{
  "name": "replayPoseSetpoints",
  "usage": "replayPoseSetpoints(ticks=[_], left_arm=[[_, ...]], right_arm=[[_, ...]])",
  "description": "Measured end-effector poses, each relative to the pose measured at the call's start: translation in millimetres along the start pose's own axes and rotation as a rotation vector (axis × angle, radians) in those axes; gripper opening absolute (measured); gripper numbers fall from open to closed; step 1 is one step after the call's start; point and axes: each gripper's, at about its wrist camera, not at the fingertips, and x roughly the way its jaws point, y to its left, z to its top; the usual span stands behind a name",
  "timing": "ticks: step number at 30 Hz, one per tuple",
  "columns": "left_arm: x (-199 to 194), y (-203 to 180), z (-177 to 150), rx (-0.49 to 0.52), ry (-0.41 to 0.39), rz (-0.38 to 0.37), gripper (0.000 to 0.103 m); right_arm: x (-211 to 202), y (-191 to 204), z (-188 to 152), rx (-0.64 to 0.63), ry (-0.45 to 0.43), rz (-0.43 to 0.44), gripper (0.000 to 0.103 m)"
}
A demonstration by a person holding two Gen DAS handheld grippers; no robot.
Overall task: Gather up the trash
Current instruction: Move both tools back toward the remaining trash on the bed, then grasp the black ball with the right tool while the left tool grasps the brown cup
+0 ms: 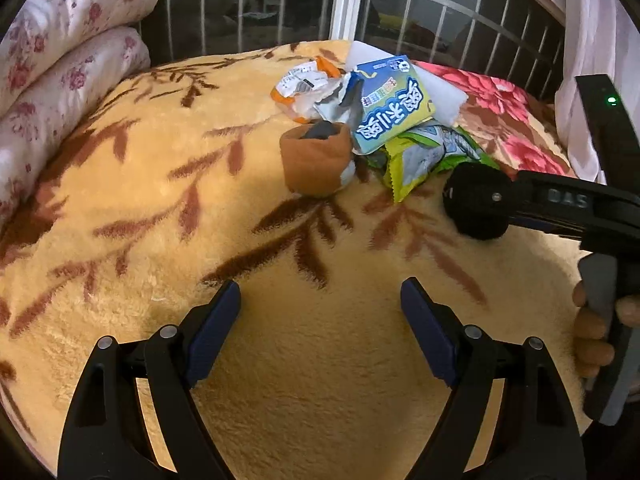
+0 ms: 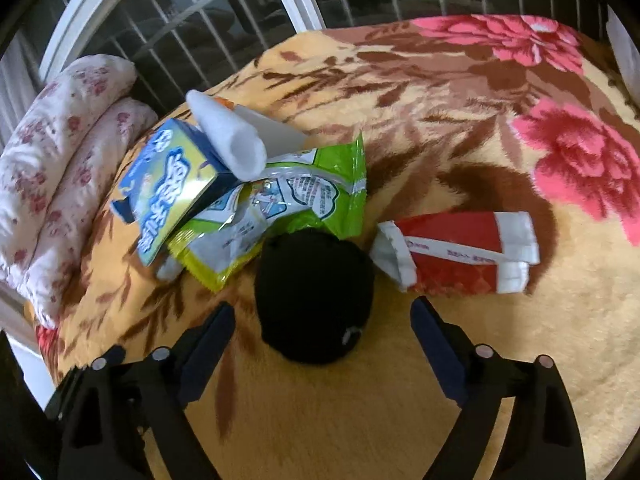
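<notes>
While both pairs of tongs hover over the bed (image 1: pixel 120 208), which is covered by a yellow blanket with brown leaf prints, the trash lies in a loose heap toward the far edge by the barred window (image 1: pixel 280 4). The left tongs (image 1: pixel 320 320) stand wide with nothing between their blue pads, only bare blanket below them. The right tongs (image 2: pixel 322 332) also stand wide, with a black rolled sock (image 2: pixel 316 300) lying between and just ahead of their tips; the pads do not touch it. In the left view the right tool's black body reaches in from the right edge, and a hand (image 1: pixel 596 332) grips its handle. In the heap, a blue and yellow box (image 1: pixel 394 104) leans on a green snack wrapper (image 1: pixel 424 160), and a white folded sheet (image 1: pixel 436 92) sits behind the box. A crumpled orange and white wrapper (image 1: pixel 304 88) lies just to the left of the box, and an orange rolled sock (image 1: pixel 316 160) rests on the blanket in front of it. The black sock touches the near end of the green wrapper. In the right view a red and white carton (image 2: pixel 456 252), flattened, lies just beside the black sock on the side away from the heap. Folded pink floral quilts (image 1: pixel 64 60) are stacked at the left end of the bed, and a red flower pattern shows toward the far right corner.
</notes>
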Motion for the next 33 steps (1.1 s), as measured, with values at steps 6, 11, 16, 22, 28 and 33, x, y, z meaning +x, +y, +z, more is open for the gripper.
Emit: replayPoseSetpoints(ticks=[6,11,16,22,28,33], left_arm=[[3.5,-5.6,-2.8,0.026,-0.006,0.015,0.085],[4.2,-8.5,-5.1,0.048,-0.016,0.034,0.086],[5.7,-5.7,-4.3,0.030,-0.015,0.031,0.086],[9.0,-7.4,5.6,0.027,0.010,0.063,0.086],[31.9,5.4,49.0,-0.052,0.037,0.048,0.086],[55.9,1.6,73.5,-0.033,0.037,0.067,0.086]], right_arm=[[15.8,11.8,4.1,-0.052,0.009,-0.088,0.063],[-14.9,23.2,-16.5,-0.114,-0.076,-0.068,0.050],[-60.4,13.7,-54.5,-0.184,-0.162,-0.094,0.051],[-95.9,-32.4,-81.4,-0.191,-0.283,-0.229,0.051],[-105.4,-82.7,-86.4,-0.070,-0.322,-0.237,0.051],[-99.9,-91.2,-88.1,-0.048,-0.330,-0.199,0.052]])
